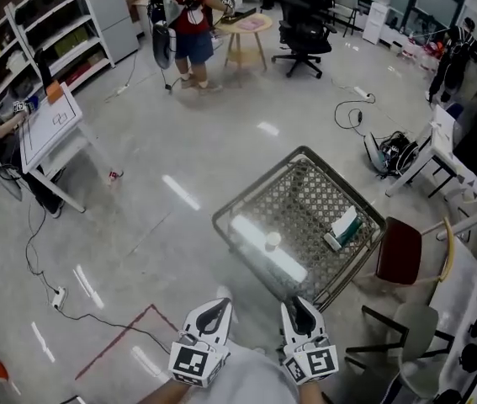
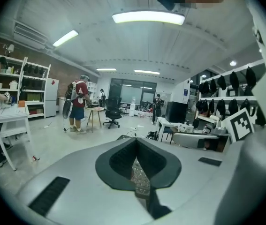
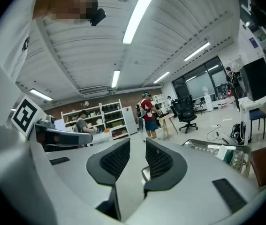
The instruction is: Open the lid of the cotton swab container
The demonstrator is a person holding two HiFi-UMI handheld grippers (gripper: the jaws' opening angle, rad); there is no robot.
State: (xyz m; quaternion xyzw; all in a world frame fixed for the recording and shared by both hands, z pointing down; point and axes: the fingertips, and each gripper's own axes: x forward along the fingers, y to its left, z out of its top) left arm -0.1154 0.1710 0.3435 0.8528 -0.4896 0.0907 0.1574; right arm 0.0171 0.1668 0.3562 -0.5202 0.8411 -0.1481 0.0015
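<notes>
A: Where's the cotton swab container (image 1: 272, 241)?
B: Upright near the counter's (image 1: 259, 183) middle, free to grab.
A: The claws?
B: Left claw (image 1: 218, 305) together, right claw (image 1: 298, 304) slightly apart. Both are empty, short of the near corner.

Grey left tongs (image 1: 217, 309) and right tongs (image 1: 299, 306) (black ribbed pads (image 3: 113, 160)).
</notes>
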